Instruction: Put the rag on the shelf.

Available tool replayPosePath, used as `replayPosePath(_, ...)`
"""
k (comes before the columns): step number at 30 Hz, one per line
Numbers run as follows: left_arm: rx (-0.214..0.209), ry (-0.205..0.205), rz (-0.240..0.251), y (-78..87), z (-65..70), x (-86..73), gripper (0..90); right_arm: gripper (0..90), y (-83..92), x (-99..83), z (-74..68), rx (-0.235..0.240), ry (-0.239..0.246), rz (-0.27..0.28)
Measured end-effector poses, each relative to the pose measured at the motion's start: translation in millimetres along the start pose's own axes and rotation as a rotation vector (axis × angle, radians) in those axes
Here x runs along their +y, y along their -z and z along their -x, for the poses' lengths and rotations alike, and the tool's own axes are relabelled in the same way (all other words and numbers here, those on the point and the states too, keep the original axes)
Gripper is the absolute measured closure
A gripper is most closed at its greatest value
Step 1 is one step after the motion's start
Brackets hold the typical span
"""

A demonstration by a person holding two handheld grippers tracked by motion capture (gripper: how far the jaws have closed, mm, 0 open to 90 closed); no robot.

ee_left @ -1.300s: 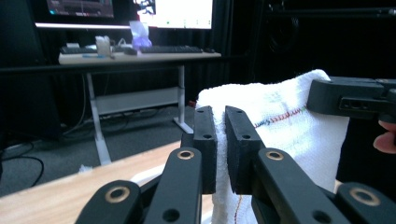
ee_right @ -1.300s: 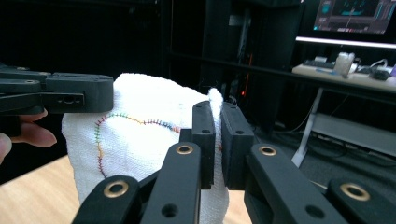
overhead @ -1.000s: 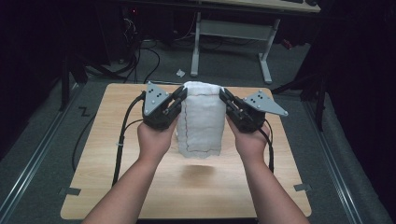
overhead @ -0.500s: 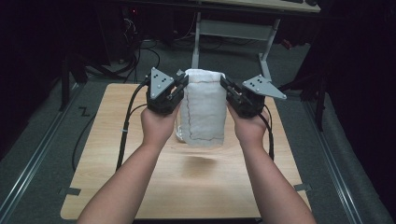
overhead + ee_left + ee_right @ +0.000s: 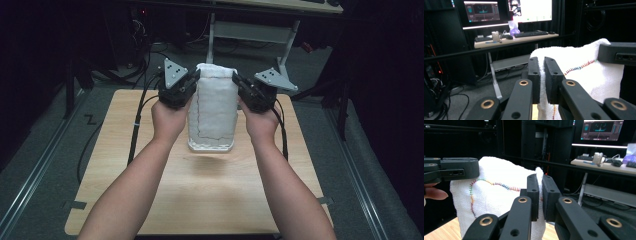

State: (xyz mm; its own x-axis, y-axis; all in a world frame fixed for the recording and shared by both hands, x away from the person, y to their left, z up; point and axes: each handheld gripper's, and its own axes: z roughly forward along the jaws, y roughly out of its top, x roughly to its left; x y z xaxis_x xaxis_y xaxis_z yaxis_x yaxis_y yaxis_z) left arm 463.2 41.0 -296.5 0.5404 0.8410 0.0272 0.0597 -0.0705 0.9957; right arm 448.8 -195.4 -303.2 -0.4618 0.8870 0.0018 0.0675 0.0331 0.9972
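I've lifted the white woven towel with multicoloured stitching (image 5: pixel 214 107) higher over the last second; it now hangs clear of the light wooden worktop (image 5: pixel 150 200), stretched between my hands. My left gripper (image 5: pixel 542 75) and right gripper (image 5: pixel 540 195) each have their fingers clamped on a top corner. It looks ready for folding or laying flat.

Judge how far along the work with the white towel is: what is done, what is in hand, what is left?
Done: both top corners of the white towel are pinched, by the left gripper and the right gripper. In hand: it hangs folded between them, its lower edge just above the wooden table. Left, probably: laying it down and releasing.
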Motion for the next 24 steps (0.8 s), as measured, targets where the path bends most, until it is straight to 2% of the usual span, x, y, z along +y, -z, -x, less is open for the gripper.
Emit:
replayPosePath(2, -0.005, 0.03, -0.004, -8.9, -5.4, -2.9, 83.9, 85.8, -7.5, -4.1, 6.1, 0.015, -0.026, -0.011)
replayPosePath(4, 0.002, 0.024, -0.015, -15.9, -7.3, -4.2, 83.9, 85.9, -15.1, -6.2, 10.4, 0.011, -0.021, -0.038)
replayPosePath(7, -0.002, 0.012, -0.021, -25.1, -8.9, -5.0, 83.9, 85.8, -22.4, -6.5, 16.0, 0.002, -0.019, -0.047)
replayPosePath(12, 0.022, 0.006, -0.061, -44.2, -12.6, -10.7, 83.9, 85.8, -37.2, -11.7, 27.3, -0.005, -0.026, -0.077)
replayPosePath(16, 0.036, -0.001, -0.104, -57.3, -19.4, -17.2, 83.7, 85.7, -50.7, -20.2, 31.2, -0.012, -0.014, -0.12)
replayPosePath(18, 0.046, -0.008, -0.122, -61.4, -22.8, -20.9, 83.6, 85.6, -56.7, -23.5, 33.2, -0.006, -0.023, -0.129)
replayPosePath(22, 0.054, 0.003, -0.157, -68.6, -28.4, -29.2, 83.3, 85.5, -67.9, -28.9, 32.4, -0.017, -0.001, -0.168)
replayPosePath(24, 0.048, 0.025, -0.183, -72.2, -32.4, -34.6, 83.2, 85.3, -71.9, -31.8, 32.4, -0.02, 0.008, -0.184)
